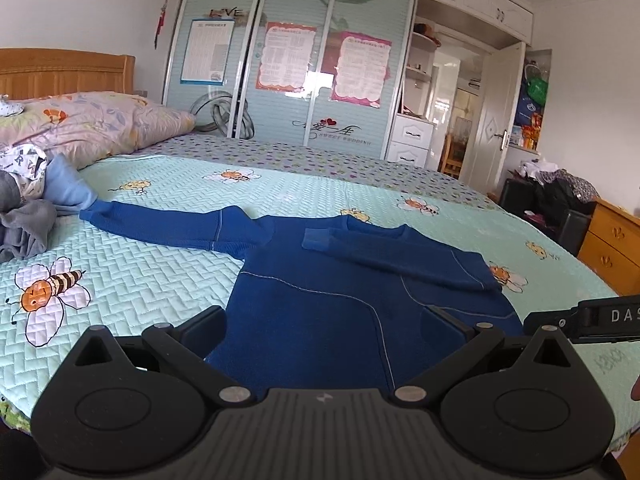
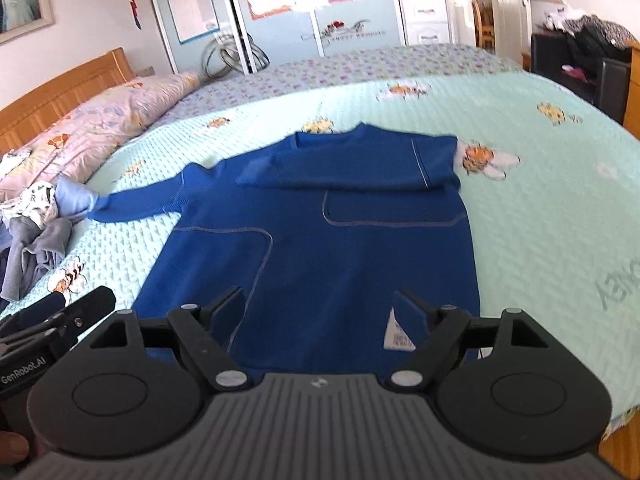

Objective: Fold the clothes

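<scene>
Landmark: blue sweater (image 1: 320,300), lying flat on the bee-print bedspread (image 1: 132,280), neckline away from the cameras, hem nearest them.
Left of sweater: a heap of other garments (image 1: 24,216) touches the cuff of the outstretched sleeve (image 1: 160,224); a floral pillow (image 1: 92,120) lies beyond the heap, against the wooden headboard.
Sweater, state: the sleeve on the heap side is spread out straight; the other sleeve (image 2: 344,172) is folded across the chest, cuff near the neckline. Body not folded up. Judged part-folded.
Left gripper (image 1: 324,328): jaws spread wide, holding nothing, above the hem.
Right gripper (image 2: 316,316): jaws likewise apart and empty, over the hem near the white label (image 2: 396,332).
Risk 1: lifting the outstretched sleeve may drag the heap along, since cuff and heap touch.
Risk 2: a pinch that is too shallow could take only the top layer, so the fold skews.
Risk 3: tugging the hem could slide the folded sleeve off the chest; knit looks soft and loose.
Right of sweater: bare bedspread, then a wooden drawer unit (image 1: 612,248) past the bed edge.
Surface: quilted, soft, likely to ruck.
Room: bedroom; sliding wardrobe (image 1: 288,64) behind the sweater, open door to its right.
</scene>
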Motion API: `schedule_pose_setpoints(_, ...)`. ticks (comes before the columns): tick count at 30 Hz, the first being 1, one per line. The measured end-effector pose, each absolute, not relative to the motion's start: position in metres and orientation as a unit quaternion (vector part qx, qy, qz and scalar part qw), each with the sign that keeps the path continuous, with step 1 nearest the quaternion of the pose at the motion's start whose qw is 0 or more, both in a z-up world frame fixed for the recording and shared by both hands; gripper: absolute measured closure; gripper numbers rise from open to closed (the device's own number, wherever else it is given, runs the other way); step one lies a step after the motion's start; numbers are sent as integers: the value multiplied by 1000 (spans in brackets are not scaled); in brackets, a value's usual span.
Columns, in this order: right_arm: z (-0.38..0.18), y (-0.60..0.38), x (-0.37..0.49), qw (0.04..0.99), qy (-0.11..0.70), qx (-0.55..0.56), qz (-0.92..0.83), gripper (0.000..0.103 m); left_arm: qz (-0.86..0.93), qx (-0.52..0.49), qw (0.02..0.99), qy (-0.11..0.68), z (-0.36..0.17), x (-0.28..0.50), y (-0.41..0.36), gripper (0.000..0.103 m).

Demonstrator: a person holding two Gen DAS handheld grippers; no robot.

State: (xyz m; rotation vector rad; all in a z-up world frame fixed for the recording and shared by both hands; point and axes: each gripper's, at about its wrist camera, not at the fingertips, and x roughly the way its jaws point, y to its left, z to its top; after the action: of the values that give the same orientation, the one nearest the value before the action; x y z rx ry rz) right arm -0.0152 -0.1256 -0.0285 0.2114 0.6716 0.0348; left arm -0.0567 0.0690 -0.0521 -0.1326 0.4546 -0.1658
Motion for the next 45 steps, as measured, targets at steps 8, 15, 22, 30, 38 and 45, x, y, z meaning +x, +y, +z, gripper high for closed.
schedule_pose_setpoints(8, -12, -108, 0, 945, 317, 77, 26, 21, -75, -72, 967, 232, -55, -52, 71, 1)
schedule_pose_setpoints(15, 1, -89, -2, 951, 301, 63, 34, 21, -68, -82, 969, 222, -48, -62, 82, 1)
schedule_pose_setpoints(22, 15, -84, -12, 956, 285, 55, 33, 20, -66, -81, 971, 214, -43, -67, 84, 1)
schedule_pose_setpoints(30, 29, -82, -16, 962, 268, 49, 27, 19, -65, -81, 972, 211, -41, -69, 84, 1)
schedule_pose_setpoints(38, 30, -81, -16, 962, 265, 49, 30, 19, -64, -84, 971, 216, -44, -69, 86, 1)
schedule_pose_setpoints(45, 24, -83, -18, 963, 262, 58, 39, 18, -59, -90, 969, 220, -48, -68, 91, 1)
